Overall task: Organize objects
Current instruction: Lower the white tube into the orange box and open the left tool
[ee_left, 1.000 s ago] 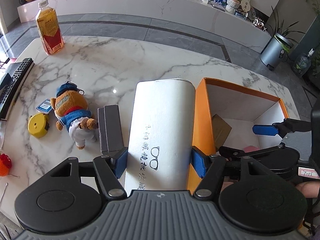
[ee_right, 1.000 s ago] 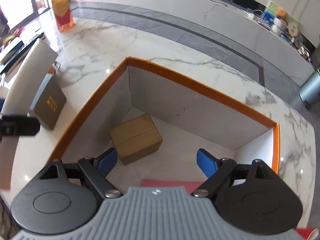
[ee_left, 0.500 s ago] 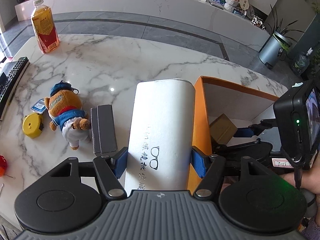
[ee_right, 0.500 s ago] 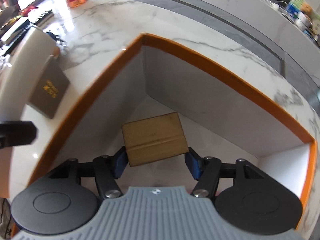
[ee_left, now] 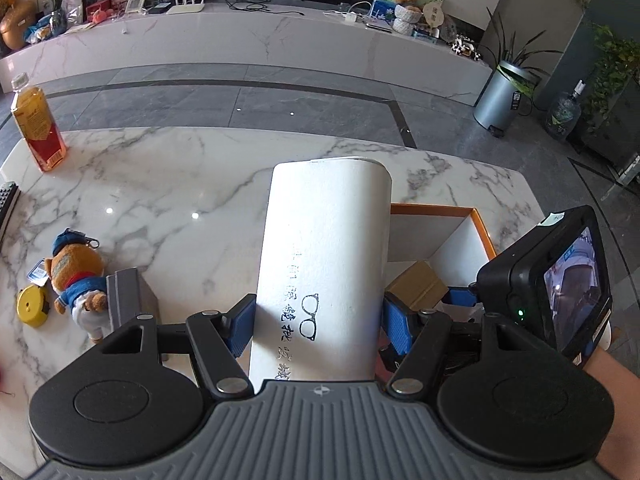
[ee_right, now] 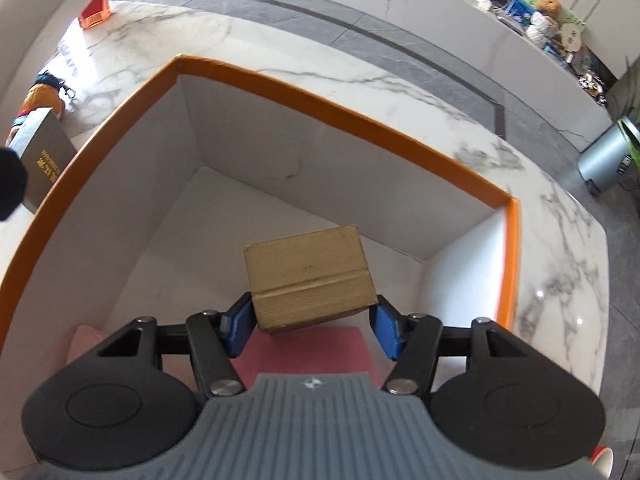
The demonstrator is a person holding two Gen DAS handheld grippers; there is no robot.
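Observation:
My left gripper (ee_left: 318,324) is shut on a long white glasses case (ee_left: 326,264) printed with black characters, held above the marble table beside the orange box (ee_left: 482,232). My right gripper (ee_right: 310,326) is shut on a small brown cardboard box (ee_right: 308,276) and holds it lifted inside the orange-rimmed box (ee_right: 328,108). A pink flat item (ee_right: 304,354) lies on the box floor under the right gripper. The brown box also shows in the left wrist view (ee_left: 418,286).
On the table to the left lie a grey box (ee_left: 130,300), a teddy bear in blue clothes (ee_left: 78,276), a yellow tape measure (ee_left: 32,310) and a tea bottle (ee_left: 38,128). The grey box (ee_right: 42,160) stands just outside the orange box's left wall.
My right gripper closed on the brown cardboard box and lifted it off the box floor. My left gripper rose and pulled back with the white case still held.

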